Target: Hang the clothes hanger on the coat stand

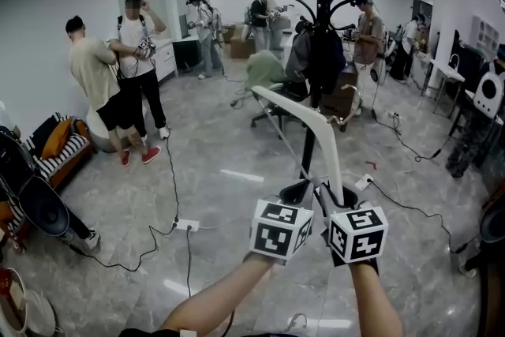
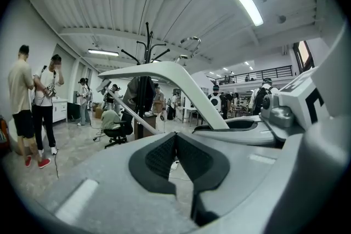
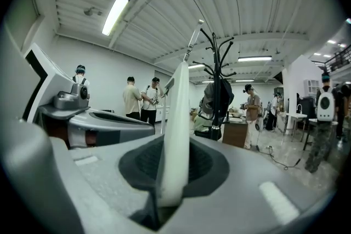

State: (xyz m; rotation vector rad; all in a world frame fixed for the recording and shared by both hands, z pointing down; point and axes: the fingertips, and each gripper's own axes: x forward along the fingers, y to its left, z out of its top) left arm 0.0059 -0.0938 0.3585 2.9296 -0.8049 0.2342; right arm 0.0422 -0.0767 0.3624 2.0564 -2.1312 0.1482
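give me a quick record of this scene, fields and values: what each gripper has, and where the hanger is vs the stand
left gripper: jaws together, nothing between them
right gripper: shut on one end of the clothes hanger
clothes hanger: white, held up and angled toward the stand, apart from it
coat stand: black, upright, ahead of both grippers
on the stand: dark clothes hanging from it
task state: hanger not yet hung
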